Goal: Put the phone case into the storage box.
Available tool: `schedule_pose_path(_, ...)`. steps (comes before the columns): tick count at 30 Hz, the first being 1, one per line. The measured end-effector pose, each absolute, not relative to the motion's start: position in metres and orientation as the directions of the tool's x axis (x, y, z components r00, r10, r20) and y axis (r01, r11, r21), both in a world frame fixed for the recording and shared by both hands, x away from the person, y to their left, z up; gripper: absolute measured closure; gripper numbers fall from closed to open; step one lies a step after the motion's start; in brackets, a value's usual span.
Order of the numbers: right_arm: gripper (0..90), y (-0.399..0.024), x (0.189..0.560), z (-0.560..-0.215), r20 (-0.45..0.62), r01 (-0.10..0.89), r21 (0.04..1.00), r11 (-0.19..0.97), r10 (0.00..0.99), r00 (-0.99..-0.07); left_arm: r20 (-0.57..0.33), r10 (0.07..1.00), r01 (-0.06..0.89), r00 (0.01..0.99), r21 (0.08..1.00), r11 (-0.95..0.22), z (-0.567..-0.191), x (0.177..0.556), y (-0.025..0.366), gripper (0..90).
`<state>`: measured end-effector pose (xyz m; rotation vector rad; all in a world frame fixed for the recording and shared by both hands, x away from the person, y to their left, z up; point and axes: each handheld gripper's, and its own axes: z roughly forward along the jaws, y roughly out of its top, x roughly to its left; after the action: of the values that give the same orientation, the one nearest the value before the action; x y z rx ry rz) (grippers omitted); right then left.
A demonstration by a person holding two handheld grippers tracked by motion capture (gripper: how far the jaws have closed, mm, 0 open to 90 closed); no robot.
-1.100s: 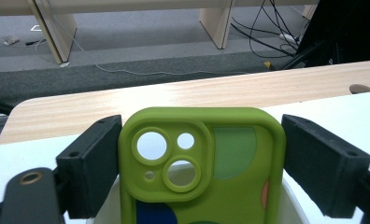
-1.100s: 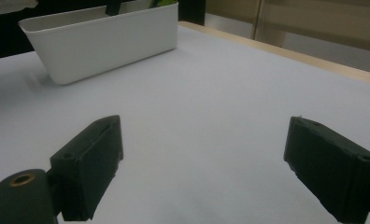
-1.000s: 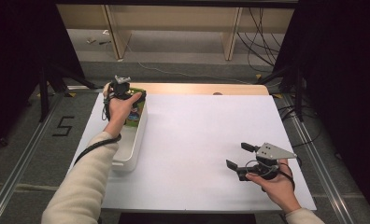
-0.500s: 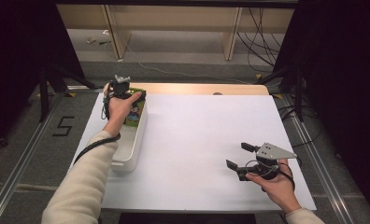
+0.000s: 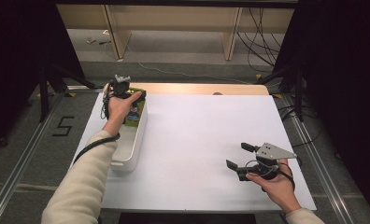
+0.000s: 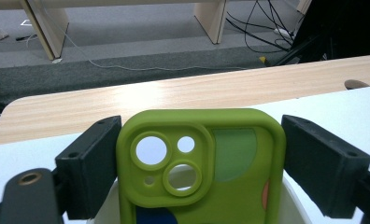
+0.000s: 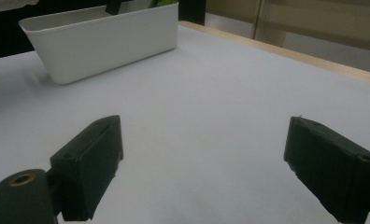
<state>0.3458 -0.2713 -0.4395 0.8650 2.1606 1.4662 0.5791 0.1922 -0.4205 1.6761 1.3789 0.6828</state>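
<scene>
Two grippers: one in each hand, both over the white table cover (image 5: 202, 140)
left gripper (image 5: 123, 88): at the far left of the table, above the far end of the white bin (image 5: 129, 154); hand wrapped around its body
left jaws: closed onto the green phone case (image 6: 202, 163), one black pad against each long edge; case sits upright between them, camera cut-outs at top
phone case position: held over the far end of the bin, lower part dipping inside the rim as seen in the left gripper view; whether it touches the bin floor, can't tell
phone case look: lime green, paler green patch and blue and orange marks on the back
right gripper (image 5: 241, 156): near right part of the table, well apart from the bin, held low over the cover, pointing toward the bin
right jaws: spread wide, nothing between them, just bare cover in the right gripper view
bin: long, white, lies along the left edge of the cover; its wall (image 7: 103, 42) shows far off in the right gripper view
table edge: bare wood strip (image 5: 197, 88) beyond the cover's far side
</scene>
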Motion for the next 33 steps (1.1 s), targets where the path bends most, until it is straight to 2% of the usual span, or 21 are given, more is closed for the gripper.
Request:
schedule_pose_path(8,12.8,-0.2713,0.3457,-0.4394,0.023,0.273,0.925,0.264,0.679,-0.734,-0.098,0.964,0.499,0.249,0.866,-0.041,-0.4188,0.5784,0.1929,14.4)
schedule_pose_path(33,12.8,-0.271,0.3459,-0.4397,0.026,0.276,0.924,0.263,0.679,-0.734,-0.091,0.964,0.491,0.249,0.87,-0.045,-0.4125,0.5746,0.1949,1.8)
